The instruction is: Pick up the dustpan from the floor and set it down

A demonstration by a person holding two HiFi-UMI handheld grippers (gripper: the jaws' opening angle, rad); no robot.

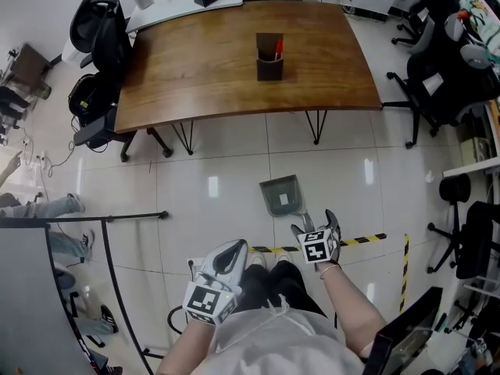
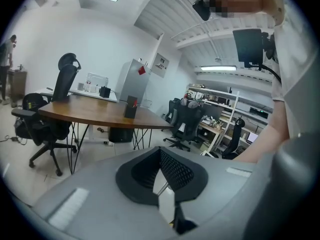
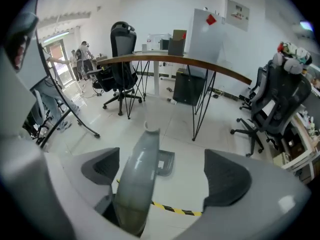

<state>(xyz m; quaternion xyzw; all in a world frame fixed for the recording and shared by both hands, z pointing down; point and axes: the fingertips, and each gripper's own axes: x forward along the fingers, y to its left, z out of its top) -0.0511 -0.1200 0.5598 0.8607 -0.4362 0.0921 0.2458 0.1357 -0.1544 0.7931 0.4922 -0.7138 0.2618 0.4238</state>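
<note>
Jaws of the right gripper (image 1: 316, 223) stand wide, with the dustpan (image 1: 281, 195) handle (image 3: 136, 176) loose between them, off-centre. The pan rests on the floor (image 1: 226, 178) just short of the desk (image 1: 203, 69). Centre the handle and close firmly before lifting. The left gripper (image 1: 226, 258) has its jaws together, empty.

Dustpan (image 1: 281, 195) handle's end hidden behind right tool (image 1: 315, 223) (head view), person's legs (image 1: 48, 206) cropped at left

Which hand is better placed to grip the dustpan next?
Right. The right tongs stand open with the dustpan handle between them; the left tongs are shut and point at the table.
</note>
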